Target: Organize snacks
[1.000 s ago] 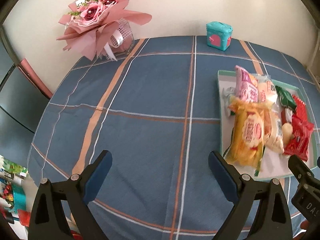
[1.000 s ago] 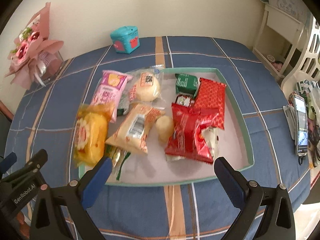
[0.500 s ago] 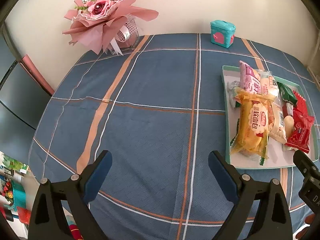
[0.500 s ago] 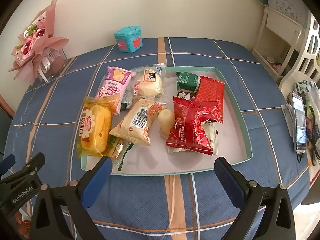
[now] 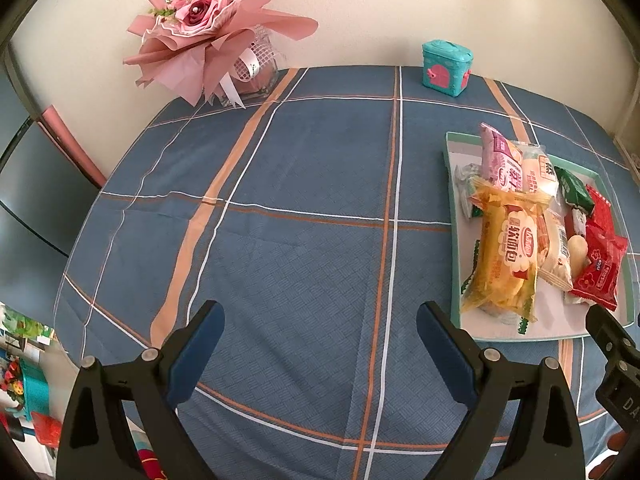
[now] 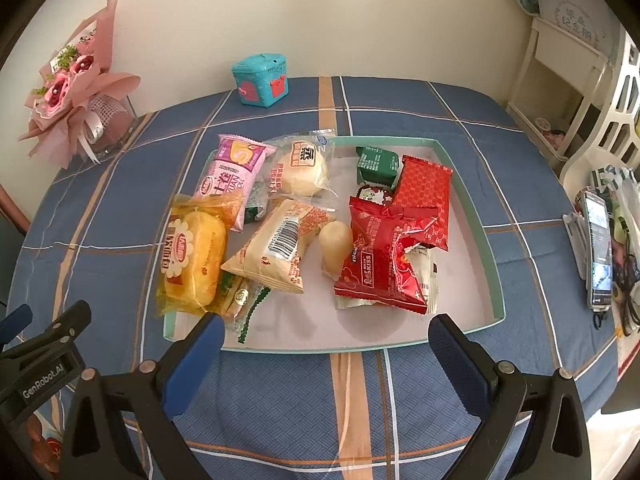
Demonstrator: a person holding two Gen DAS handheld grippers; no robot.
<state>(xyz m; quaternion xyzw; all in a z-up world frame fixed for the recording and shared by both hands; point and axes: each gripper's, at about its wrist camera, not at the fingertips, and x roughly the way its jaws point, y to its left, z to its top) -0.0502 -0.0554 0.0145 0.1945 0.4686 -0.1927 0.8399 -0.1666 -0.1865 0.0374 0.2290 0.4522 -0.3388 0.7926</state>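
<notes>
A shallow teal-rimmed tray (image 6: 490,256) on the blue plaid tablecloth holds several snack packs: a yellow cake pack (image 6: 192,260), a pink pack (image 6: 232,176), a round bun in clear wrap (image 6: 302,168), a cream pack with a barcode (image 6: 276,248), two red packs (image 6: 380,264) and a green pack (image 6: 378,164). My right gripper (image 6: 324,344) is open and empty just in front of the tray's near rim. My left gripper (image 5: 320,332) is open and empty over bare cloth, left of the tray (image 5: 452,216). The yellow pack (image 5: 504,260) shows there too.
A pink flower bouquet (image 5: 208,36) stands at the table's back left and a small teal box (image 5: 446,68) at the back. A phone (image 6: 598,248) lies by the table's right edge. White furniture (image 6: 568,64) stands to the right.
Both grippers have drawn back and up from the table, so the tray and table appear smaller and farther away. Both stay open. The snacks have not moved.
</notes>
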